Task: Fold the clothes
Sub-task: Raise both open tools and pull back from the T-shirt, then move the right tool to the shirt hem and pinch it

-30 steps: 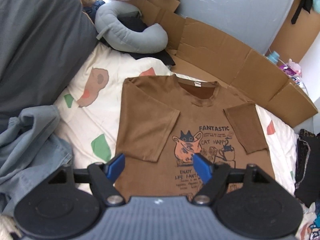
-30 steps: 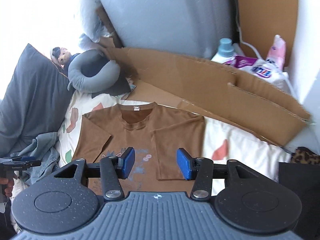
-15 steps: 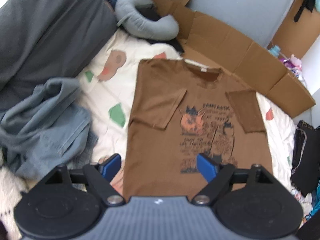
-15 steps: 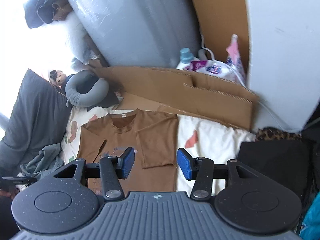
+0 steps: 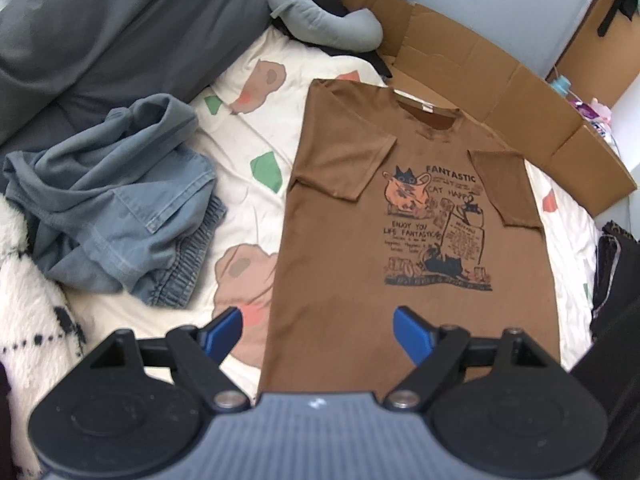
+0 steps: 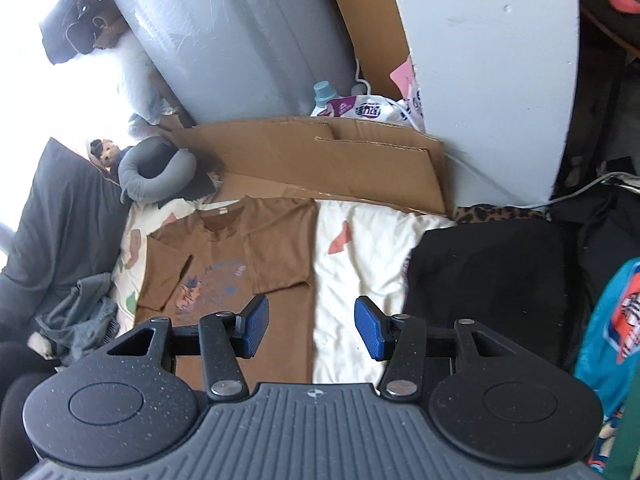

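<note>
- Brown T-shirt point(image 5: 408, 216): lies flat, print side up, on the cream patterned bedsheet point(image 5: 256, 136), collar toward the flattened cardboard point(image 5: 516, 92) at the far edge. Both sleeves are already folded inward over the chest; the body below them is full length and unfolded.
- Left gripper point(image 5: 318, 330): hangs above the shirt's lower left part, jaws wide apart with nothing between the blue pads. The shirt's left side edge runs down between them in the left wrist view.
- Right gripper point(image 6: 312, 330): hangs above the shirt's right side edge, where brown cloth meets bare sheet; jaws stand at a middling gap and hold nothing.
- Change over the last second: both views have drawn back from the chest toward the hem. A second ago the left wrist view framed only the collar, sleeves and upper print; it now takes in nearly the whole garment. The left jaws have also widened slightly in that time.
- Meaning for the task: the sleeve stage appears finished, and the pull-back toward the hem suggests that the next step is to take the lower corners and carry the bottom up toward the collar.
- Surroundings: crumpled blue-grey clothes point(image 5: 116, 208) lie on the sheet to the shirt's left, apart from it; a grey neck pillow point(image 5: 324, 20) rests beyond the collar; dark garments point(image 6: 488, 276) sit well to the right.
</note>
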The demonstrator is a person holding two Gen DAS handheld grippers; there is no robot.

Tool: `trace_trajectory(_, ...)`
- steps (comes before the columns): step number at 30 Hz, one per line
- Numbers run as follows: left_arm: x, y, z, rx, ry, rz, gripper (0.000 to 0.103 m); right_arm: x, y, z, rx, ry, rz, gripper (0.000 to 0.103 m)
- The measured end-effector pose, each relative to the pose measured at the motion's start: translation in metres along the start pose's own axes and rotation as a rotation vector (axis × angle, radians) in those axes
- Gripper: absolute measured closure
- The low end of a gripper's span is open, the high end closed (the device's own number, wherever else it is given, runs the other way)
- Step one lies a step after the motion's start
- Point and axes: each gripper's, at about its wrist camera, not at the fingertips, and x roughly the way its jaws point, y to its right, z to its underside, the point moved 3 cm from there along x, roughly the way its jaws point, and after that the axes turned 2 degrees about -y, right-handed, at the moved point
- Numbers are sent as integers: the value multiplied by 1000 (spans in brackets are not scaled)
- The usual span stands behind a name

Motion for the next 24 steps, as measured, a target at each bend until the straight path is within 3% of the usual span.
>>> trace_trajectory(9, 1, -8, 24, -3, -4, -18, 19, -21, 19, 20, -102, -50, 86, 48)
trace_trajectory(14, 9, -11, 39, -10, -17, -28, 19, -25, 28, 33, -115, -66, 81, 48)
trace_trajectory(24, 42, -29, 75, -56, -65, -55, 19, 36, 27, 108, -59, -90, -1, 49)
